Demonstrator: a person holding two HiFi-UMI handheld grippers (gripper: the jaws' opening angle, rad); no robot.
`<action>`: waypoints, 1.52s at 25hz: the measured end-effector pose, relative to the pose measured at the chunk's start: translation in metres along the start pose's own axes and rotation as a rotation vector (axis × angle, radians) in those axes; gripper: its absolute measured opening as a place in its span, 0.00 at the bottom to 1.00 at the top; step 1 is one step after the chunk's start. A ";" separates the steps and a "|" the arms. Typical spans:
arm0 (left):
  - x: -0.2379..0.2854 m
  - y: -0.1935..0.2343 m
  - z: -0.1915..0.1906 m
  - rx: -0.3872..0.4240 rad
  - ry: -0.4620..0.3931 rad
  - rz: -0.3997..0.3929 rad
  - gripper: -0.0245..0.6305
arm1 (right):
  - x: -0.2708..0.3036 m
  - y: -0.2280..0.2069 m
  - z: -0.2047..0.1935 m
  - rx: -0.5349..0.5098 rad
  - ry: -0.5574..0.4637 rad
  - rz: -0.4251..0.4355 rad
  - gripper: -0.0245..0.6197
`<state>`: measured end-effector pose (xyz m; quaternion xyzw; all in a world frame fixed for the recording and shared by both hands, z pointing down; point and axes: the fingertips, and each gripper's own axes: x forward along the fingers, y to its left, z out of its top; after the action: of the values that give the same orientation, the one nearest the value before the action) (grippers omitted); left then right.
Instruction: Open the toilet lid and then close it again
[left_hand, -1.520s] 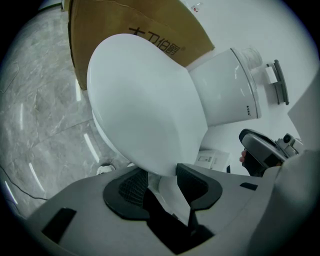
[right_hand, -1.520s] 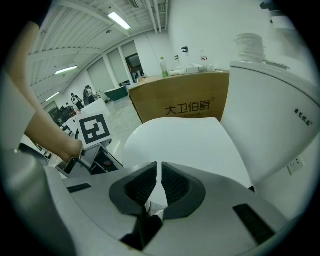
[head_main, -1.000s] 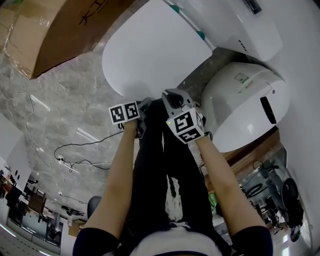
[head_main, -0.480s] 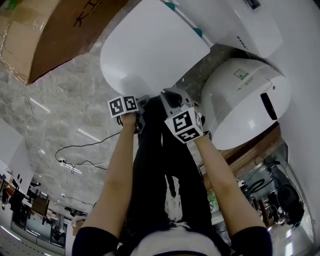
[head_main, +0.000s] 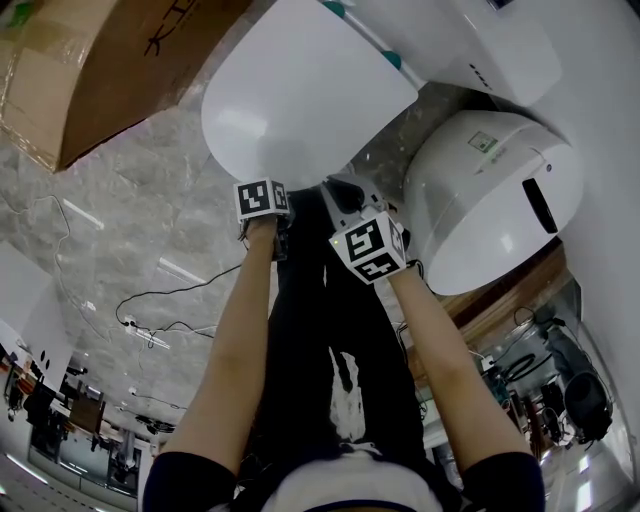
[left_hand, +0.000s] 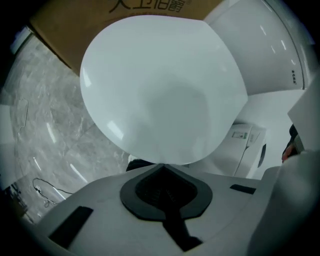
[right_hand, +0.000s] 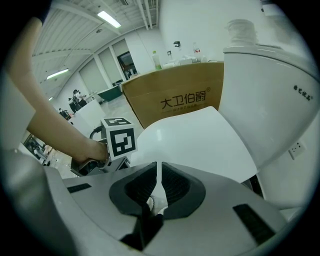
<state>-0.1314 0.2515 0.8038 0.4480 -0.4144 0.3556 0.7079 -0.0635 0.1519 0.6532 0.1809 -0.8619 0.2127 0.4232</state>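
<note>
The white toilet lid lies lowered in front of the tank. The right tool is clenched on its front rim. The left tool has just snapped closed, empty, tips right at that rim.

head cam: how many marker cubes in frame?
2. One marker cube sits on the left gripper, at the toilet lid front edge. The other sits on the right gripper, just right of the first. None appears hidden.
</note>
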 end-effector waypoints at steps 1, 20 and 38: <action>-0.004 -0.001 0.002 -0.020 -0.016 -0.008 0.04 | -0.001 0.001 0.001 0.008 -0.002 0.000 0.08; -0.195 -0.125 0.038 0.450 -0.721 -0.177 0.04 | -0.061 0.021 0.043 0.218 -0.077 0.052 0.05; -0.230 -0.145 0.007 0.463 -0.718 -0.199 0.04 | -0.093 0.036 0.052 0.205 -0.114 0.074 0.05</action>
<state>-0.0995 0.1642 0.5477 0.7278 -0.4983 0.1908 0.4308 -0.0618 0.1677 0.5422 0.2032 -0.8643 0.3046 0.3449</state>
